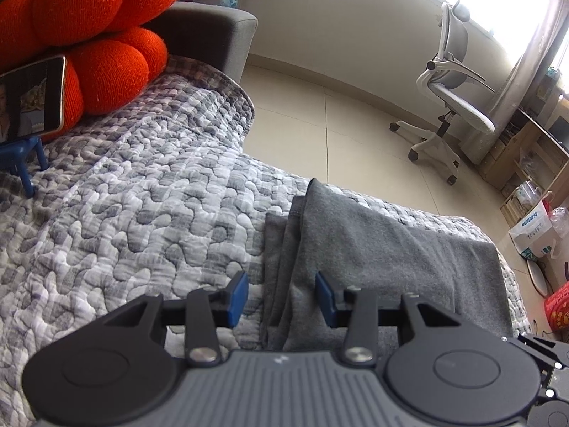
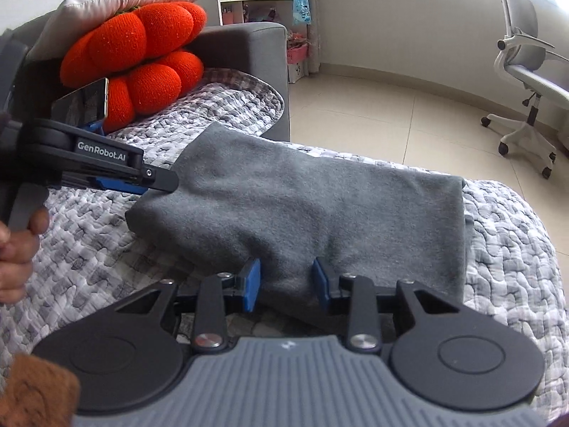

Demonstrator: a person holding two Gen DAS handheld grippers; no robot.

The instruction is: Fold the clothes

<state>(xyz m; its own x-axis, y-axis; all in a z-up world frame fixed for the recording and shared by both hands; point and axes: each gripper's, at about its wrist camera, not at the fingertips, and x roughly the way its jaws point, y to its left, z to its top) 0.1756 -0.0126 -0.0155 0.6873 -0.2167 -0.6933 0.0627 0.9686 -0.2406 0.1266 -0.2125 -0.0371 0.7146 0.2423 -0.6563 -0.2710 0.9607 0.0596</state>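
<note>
The left gripper carries the white lettering "GenRobot.AI" on its black side plate, seen in the right wrist view at about 9 o'clock; a white bag on the floor at 3 o'clock in the left wrist view bears blue print too small to read. The folded grey garment lies flat on the grey-and-white quilted cover of the sofa. In the right wrist view its long axis runs from 10 o'clock to 3 o'clock, with the fold edge at the far right. In the left wrist view the layered edges run from 6 o'clock up to 12 o'clock. The left gripper's blue pads stand apart, one on each side of the layered edges, gripping nothing. The right gripper is likewise spread, its blue pads at the near edge of the garment without clamping it. A hand holds the left gripper's handle. An orange knitted cushion and a phone on a blue stand sit at 10 o'clock.
</note>
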